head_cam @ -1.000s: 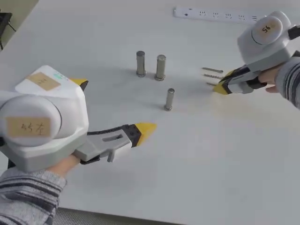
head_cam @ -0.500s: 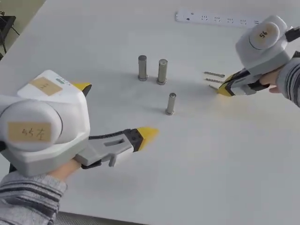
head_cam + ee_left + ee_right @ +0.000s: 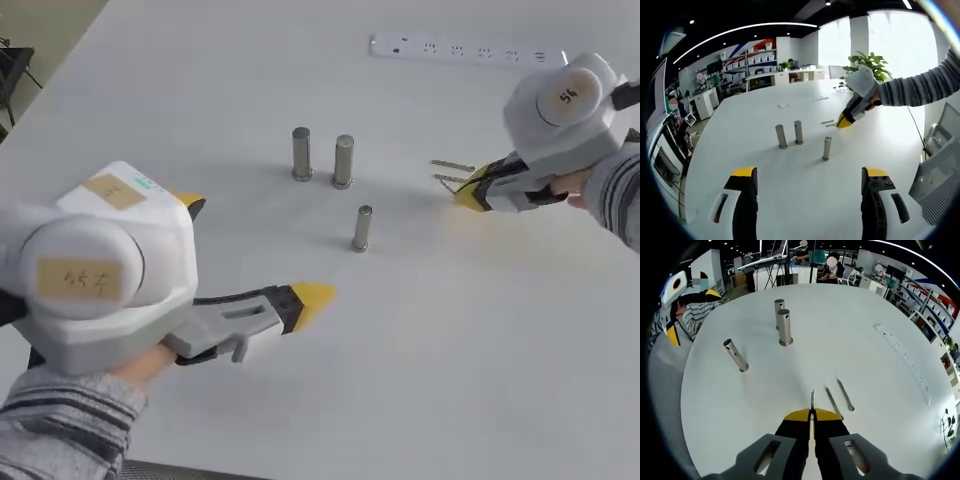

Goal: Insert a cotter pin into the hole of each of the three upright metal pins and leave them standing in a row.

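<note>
Since the earlier frame, one cotter pin (image 3: 812,399) is apparently pinched by the pressed-together right gripper (image 3: 811,414); the left gripper (image 3: 807,172) is held spread.

Head view: bright, even light on the white desk (image 3: 450,350) with no glare, only soft, faint shadows at the foot of the pins (image 3: 362,228). Edges of the picture are a little soft.

Left gripper view: the window (image 3: 900,45) at upper right burns out to white, while the ceiling stays dark under a curved light strip (image 3: 740,31). The fisheye bends the desk's edge.

Right gripper view: light is even, and the desk bulges into a round. The far room shrinks and smears toward the edge, but the thin cotter pin (image 3: 812,399) at the right tongs (image 3: 811,413) is sharp.
</note>
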### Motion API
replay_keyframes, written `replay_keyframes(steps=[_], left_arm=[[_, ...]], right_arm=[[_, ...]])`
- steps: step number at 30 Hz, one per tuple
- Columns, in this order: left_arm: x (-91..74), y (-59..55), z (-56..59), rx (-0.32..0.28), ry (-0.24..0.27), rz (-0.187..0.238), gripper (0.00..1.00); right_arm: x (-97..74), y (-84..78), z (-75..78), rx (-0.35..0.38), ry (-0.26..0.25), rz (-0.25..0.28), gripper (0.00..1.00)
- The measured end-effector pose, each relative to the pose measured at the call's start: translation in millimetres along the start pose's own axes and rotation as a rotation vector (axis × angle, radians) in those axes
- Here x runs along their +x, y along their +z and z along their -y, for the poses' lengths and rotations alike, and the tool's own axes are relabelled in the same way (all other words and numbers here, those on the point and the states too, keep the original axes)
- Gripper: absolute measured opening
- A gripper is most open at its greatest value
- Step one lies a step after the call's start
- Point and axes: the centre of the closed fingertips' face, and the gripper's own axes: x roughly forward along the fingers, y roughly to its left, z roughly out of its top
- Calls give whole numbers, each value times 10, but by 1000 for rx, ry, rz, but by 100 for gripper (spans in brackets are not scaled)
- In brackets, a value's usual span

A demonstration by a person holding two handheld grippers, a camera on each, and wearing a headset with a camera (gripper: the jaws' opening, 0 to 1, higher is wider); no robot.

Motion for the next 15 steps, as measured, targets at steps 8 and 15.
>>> replay_keyframes(steps=[8, 15], left_arm=[[2, 34, 37, 3, -18, -8, 78], [13, 130, 92, -6, -38, 5, 69]], right_arm=[[-157, 216, -130, -94, -25, 82, 0], [-277, 397, -326, -163, -24, 158, 0]])
